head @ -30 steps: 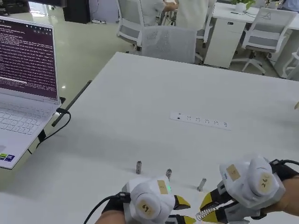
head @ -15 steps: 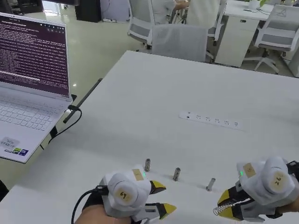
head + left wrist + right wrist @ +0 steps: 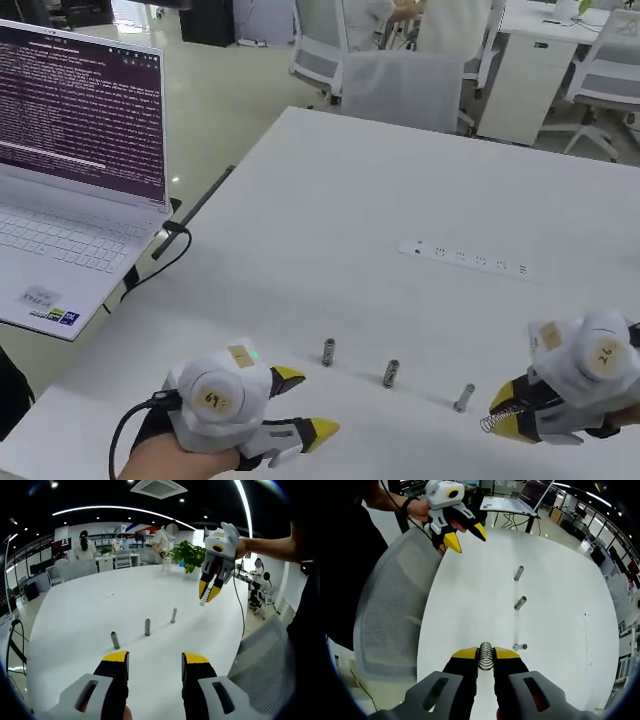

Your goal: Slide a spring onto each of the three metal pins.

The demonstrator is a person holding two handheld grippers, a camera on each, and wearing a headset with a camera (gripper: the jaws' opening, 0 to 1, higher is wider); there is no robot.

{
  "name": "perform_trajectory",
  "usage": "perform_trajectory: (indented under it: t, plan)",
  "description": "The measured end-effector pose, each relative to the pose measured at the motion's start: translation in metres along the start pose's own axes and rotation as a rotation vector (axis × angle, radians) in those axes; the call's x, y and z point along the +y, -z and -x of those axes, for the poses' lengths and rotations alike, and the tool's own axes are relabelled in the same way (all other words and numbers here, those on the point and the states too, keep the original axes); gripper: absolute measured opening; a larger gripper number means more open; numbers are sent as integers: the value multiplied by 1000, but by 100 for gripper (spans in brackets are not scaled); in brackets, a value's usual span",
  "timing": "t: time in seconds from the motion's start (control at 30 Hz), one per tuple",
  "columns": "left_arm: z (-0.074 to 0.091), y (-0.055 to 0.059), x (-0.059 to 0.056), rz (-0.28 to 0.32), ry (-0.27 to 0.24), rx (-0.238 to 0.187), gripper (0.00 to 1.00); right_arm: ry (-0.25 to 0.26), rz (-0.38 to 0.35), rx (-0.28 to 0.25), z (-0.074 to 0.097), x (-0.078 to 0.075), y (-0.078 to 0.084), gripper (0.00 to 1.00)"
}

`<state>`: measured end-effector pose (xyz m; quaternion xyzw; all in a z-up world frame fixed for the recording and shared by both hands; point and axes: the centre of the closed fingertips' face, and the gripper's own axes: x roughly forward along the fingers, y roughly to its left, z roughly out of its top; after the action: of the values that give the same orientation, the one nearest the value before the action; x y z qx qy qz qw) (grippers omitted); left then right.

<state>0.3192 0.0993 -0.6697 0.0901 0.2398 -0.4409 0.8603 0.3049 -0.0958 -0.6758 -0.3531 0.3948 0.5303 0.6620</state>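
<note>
We hold a spring (image 3: 485,661) clamped between our right tongs (image 3: 485,655), lifted off the worktop (image 3: 330,220) and near the bare pin (image 3: 464,397) without touching it. The bare pin stands upright at the right end of a row of three. To its left, the middle pin (image 3: 391,373) and the far-left pin (image 3: 328,351) each already wear a spring. Our left tongs (image 3: 312,403) are spread apart with nothing between them. They hover on our side of the row, well to the left of the bare pin. Beyond the bare pin a white power strip (image 3: 468,259) lies flat on the worktop. Far to the pin's left an open laptop (image 3: 70,200) shows lines of text on its screen.
</note>
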Motion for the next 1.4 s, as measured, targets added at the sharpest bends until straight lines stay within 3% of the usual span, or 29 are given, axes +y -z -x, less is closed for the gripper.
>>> perform_trajectory:
  t: [0.23,0.4,0.63,1.07,1.4]
  plan:
    - [10,13,8,14,-31,19,40,16,-15,12,0,-15,5,8]
    - [15,18,11,19,-42,24,42,8,-18,12,-2,-17,4,8]
    - [23,21,11,16,-48,25,46,9,-27,27,-7,-23,8,9]
    - [41,18,24,50,-90,2,50,21,-57,53,-19,-43,13,9]
    - [50,20,27,72,-109,-3,50,22,-65,67,-27,-56,14,9]
